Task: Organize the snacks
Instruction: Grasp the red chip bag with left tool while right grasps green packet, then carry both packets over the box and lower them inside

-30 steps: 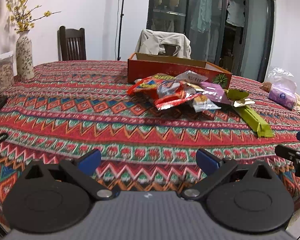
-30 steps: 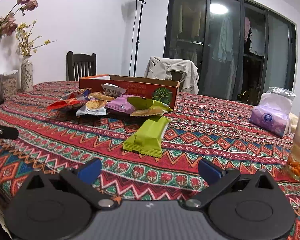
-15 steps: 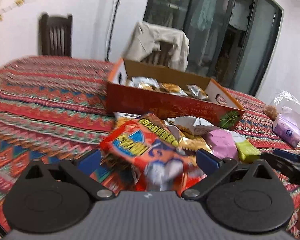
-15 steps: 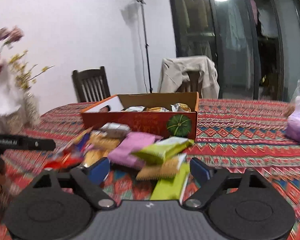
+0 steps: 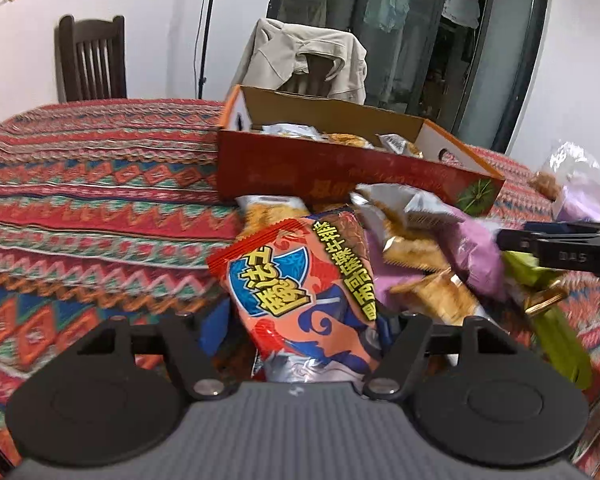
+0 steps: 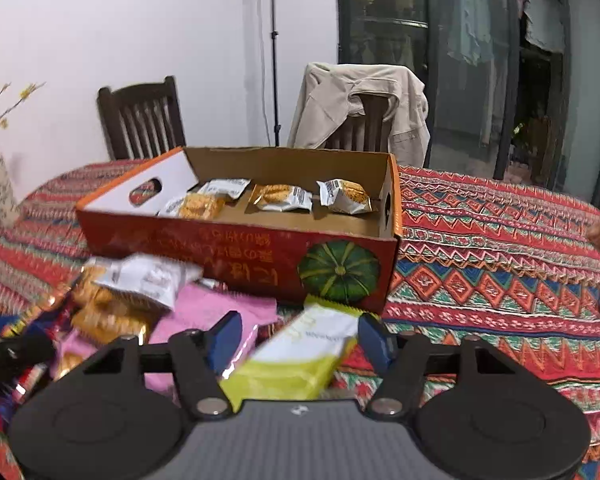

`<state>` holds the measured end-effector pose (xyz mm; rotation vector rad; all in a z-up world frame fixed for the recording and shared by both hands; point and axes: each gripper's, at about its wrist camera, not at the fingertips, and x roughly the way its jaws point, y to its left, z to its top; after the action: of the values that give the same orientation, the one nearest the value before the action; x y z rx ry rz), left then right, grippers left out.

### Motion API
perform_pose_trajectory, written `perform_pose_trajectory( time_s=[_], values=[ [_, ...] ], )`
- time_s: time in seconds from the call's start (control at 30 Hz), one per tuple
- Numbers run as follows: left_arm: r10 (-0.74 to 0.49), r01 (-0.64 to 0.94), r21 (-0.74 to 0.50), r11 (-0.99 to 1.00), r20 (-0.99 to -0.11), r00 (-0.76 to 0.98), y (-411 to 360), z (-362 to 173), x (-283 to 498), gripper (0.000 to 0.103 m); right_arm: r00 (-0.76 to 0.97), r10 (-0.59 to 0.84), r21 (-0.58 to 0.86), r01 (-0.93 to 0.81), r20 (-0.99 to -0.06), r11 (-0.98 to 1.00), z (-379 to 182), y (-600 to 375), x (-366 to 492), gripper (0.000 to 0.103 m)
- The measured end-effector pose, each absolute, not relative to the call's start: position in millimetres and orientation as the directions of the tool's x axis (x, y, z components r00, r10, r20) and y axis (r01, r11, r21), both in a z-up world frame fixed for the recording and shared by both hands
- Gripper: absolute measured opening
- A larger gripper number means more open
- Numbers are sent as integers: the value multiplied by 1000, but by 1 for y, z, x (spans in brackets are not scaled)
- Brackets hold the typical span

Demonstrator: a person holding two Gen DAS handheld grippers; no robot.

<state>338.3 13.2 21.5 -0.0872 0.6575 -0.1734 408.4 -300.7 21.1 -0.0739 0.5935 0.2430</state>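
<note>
Through the left wrist camera I see my left gripper (image 5: 300,330) low over the near edge of the snack pile on the patterned tablecloth (image 5: 100,208). A red-and-blue snack bag (image 5: 300,292) lies between the two blue pads, its silver end reaching back toward the camera. The jaws are closing around it; the right pad looks to be against the bag's edge, but I cannot tell whether the left one touches yet. Just right of the bag lie a pink packet (image 5: 476,256), some gold-wrapped biscuits (image 5: 428,280) and a green bar (image 5: 556,332). Beyond the pile stands the open orange cardboard box (image 5: 340,168), with a few wrapped snacks showing over its near wall. The black tip of my other gripper pokes in from the right edge. A chair draped with a beige jacket (image 5: 308,56) stands behind the table.

Through the right wrist camera, my right gripper (image 6: 300,340) straddles a yellow-green wrapped bar (image 6: 300,356) that lies pointing away toward the box. These jaws are closing too, with the bar between them, yet a gap shows on each side, so the pads are not pressing it. Left of the bar lies the pink packet (image 6: 220,308), and further left a white-and-gold packet (image 6: 140,280). The box (image 6: 236,248) sits just beyond, a pumpkin picture on its near wall, and holds four small packets (image 6: 280,198) along its far side.
</note>
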Motion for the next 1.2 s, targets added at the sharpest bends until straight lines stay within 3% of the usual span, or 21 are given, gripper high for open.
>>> perform_pose_trajectory(
  time_s=[0.23,0.37,0.43,0.47,0.5,0.67,0.87,1.2],
  values=[
    [-215,161,-142,977,-620,754,8,18,352,77,766,175,-29,-245,-619,969,12,-294,426,57],
    [-191,153,-114,982,-613,767,8,14,347,62,781,107,-143,-244,-615,959,3,-278,431,54],
    [-205,163,-125,979,-611,764,10,15,339,60,782,111,-150,-253,-613,956,3,-281,424,49],
    [-211,169,-125,978,-607,766,11,16,332,60,785,116,-146,-254,-609,956,5,-284,419,39],
    [-207,174,-114,978,-600,772,11,17,325,60,788,120,-145,-257,-604,956,7,-286,414,36],
    [-175,184,-36,982,-538,825,5,22,270,60,836,123,-175,-252,-535,952,21,-296,363,35],
    [-229,220,-78,972,-515,826,-2,25,210,60,868,187,-91,-255,-459,963,39,-312,274,35],
    [-274,265,-88,960,-471,839,-8,53,216,60,857,261,1,-291,-444,957,40,-325,233,35]
  ],
)
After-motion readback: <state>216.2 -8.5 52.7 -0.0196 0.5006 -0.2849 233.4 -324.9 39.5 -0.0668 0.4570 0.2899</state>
